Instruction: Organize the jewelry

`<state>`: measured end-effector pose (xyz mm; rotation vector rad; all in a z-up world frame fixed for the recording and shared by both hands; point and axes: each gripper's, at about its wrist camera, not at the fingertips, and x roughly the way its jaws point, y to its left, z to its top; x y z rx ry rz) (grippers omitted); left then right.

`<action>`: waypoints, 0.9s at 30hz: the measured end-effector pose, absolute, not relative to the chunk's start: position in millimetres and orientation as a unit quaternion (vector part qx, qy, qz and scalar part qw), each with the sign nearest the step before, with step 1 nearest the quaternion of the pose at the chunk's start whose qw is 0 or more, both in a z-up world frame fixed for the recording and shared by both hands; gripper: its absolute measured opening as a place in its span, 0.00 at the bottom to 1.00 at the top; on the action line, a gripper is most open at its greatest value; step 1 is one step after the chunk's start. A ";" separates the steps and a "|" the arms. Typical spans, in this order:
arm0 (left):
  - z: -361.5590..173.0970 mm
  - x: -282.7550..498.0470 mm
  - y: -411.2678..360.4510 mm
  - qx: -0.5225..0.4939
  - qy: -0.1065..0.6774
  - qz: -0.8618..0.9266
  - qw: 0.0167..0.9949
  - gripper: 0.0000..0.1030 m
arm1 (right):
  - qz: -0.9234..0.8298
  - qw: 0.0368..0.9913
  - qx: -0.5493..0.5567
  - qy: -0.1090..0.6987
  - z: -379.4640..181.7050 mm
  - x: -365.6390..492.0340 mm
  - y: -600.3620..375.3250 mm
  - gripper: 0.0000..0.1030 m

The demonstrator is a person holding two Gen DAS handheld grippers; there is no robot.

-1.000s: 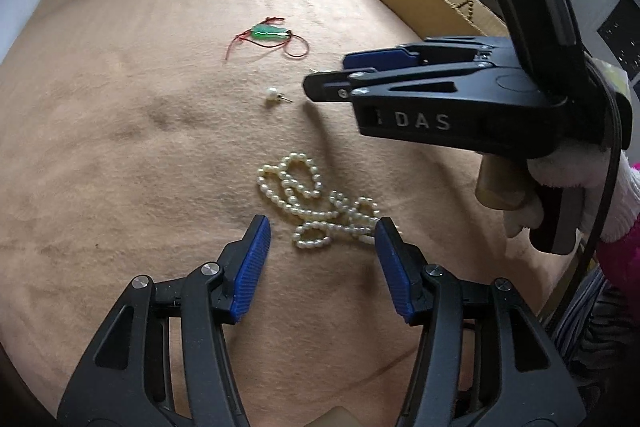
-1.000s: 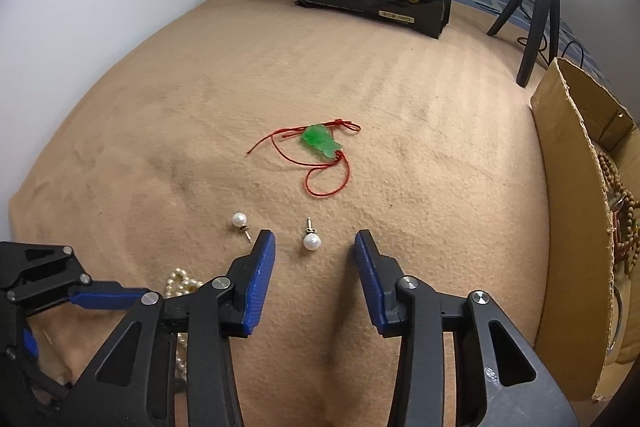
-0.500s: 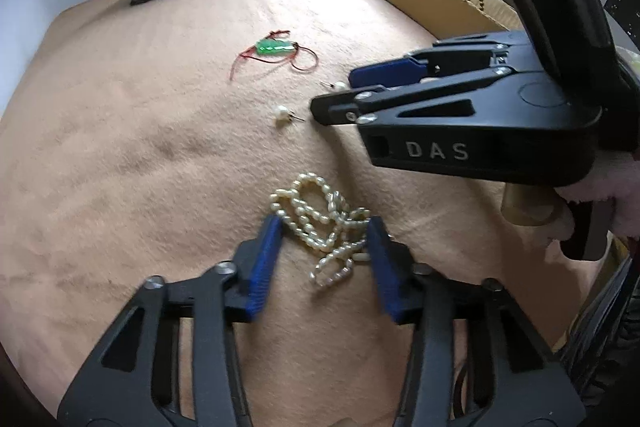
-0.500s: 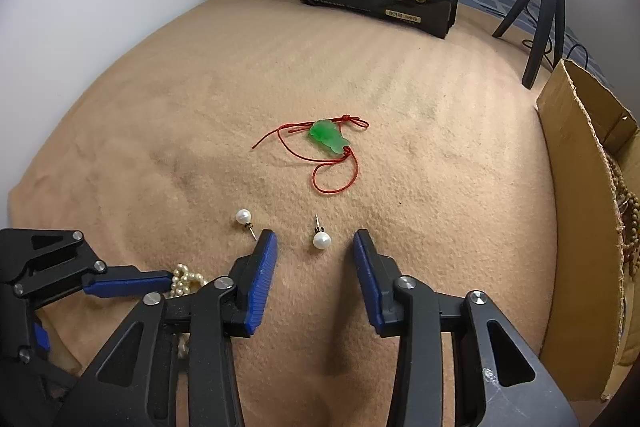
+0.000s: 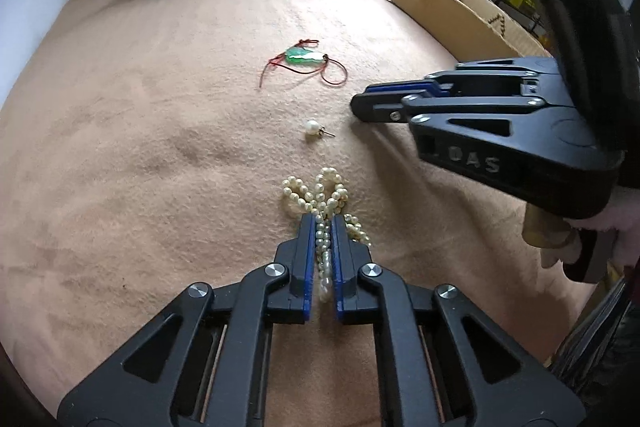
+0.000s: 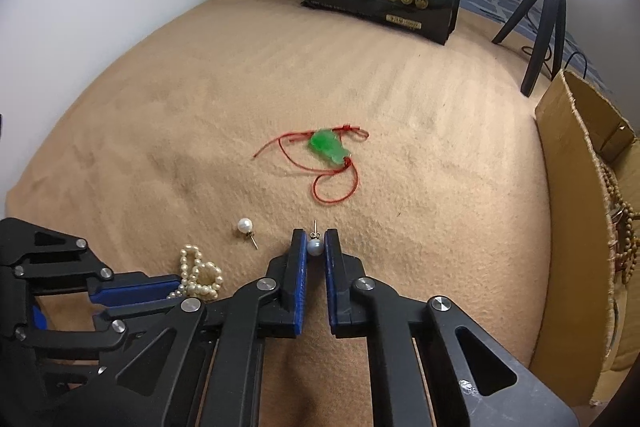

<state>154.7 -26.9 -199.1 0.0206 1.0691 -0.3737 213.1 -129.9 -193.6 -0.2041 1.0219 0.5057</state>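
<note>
Both grippers are built of black plastic linkages fastened with silver screws, and blue pads line the fingers (image 5: pixel 307 259). "DAS" is embossed on the right gripper (image 5: pixel 362 105), and a green light is lit above it.

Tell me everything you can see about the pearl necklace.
The pearl necklace is a strand of small, round, cream-white glossy beads, bunched in loose loops on the tan blanket. The left gripper is shut on part of it: a few strands run between the blue pads, with loops spilling out beyond the tips and to the right. From the right wrist view it shows as a small heap at that gripper's tip.
</note>
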 end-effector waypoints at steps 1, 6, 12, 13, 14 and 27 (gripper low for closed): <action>-198.6 155.3 -25.5 0.006 0.508 -0.175 0.844 0.05 | 0.239 0.838 -0.094 0.481 -190.6 213.4 -130.9 0.07; -194.0 156.6 -16.9 -0.012 0.507 -0.160 0.847 0.05 | 0.234 0.848 -0.083 0.468 -174.0 212.4 -138.6 0.07; -180.1 156.5 -6.0 -0.035 0.492 -0.151 0.857 0.05 | 0.230 0.860 -0.073 0.450 -154.6 206.0 -149.2 0.07; -178.2 156.3 -5.8 -0.036 0.488 -0.150 0.859 0.05 | 0.229 0.862 -0.072 0.447 -152.1 204.4 -151.2 0.07; -176.5 155.8 -5.3 -0.037 0.485 -0.149 0.861 0.05 | 0.228 0.863 -0.072 0.445 -149.8 203.1 -152.9 0.07; -197.6 147.6 -38.5 0.036 0.503 -0.154 0.850 0.61 | 0.232 0.865 -0.071 0.438 -143.6 198.3 -155.9 0.07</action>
